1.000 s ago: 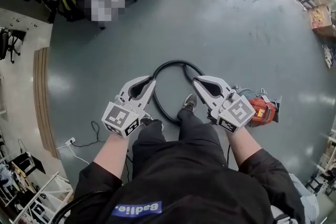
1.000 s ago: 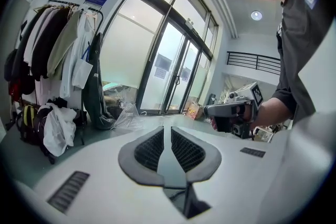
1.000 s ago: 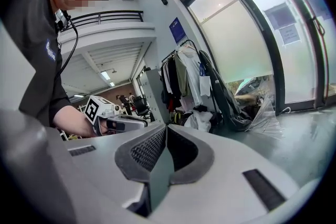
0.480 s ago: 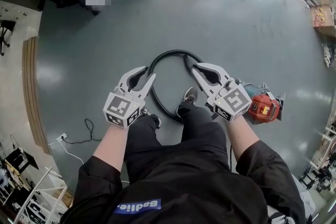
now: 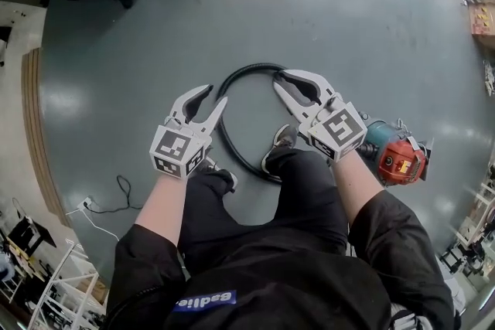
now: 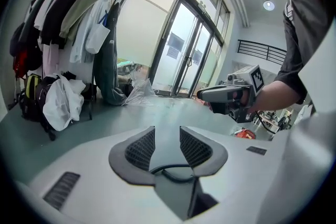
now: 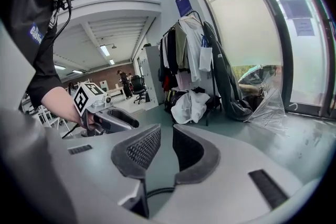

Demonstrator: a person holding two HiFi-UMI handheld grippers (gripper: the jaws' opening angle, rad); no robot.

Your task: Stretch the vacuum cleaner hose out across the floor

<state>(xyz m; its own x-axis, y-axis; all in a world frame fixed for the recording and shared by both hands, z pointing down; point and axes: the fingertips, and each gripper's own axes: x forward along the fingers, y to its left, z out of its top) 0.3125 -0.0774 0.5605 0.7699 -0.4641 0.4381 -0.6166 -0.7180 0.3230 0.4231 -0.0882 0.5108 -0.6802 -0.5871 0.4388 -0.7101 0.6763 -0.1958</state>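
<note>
The floor (image 5: 363,35) was smooth and grey-green, and it reflected the light. A clothes rack (image 6: 63,13) full of coats stood beside tall glass doors (image 6: 184,55). A round lamp (image 6: 269,6) shone overhead.

Coat rack (image 6: 68,18) hung with garments beside glass doors (image 6: 184,55); white bag (image 6: 62,102) beneath; thin black cable (image 5: 120,182) on grey floor (image 5: 348,27).

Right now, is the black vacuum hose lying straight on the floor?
No, the black vacuum hose curves in a loop on the floor.
</note>
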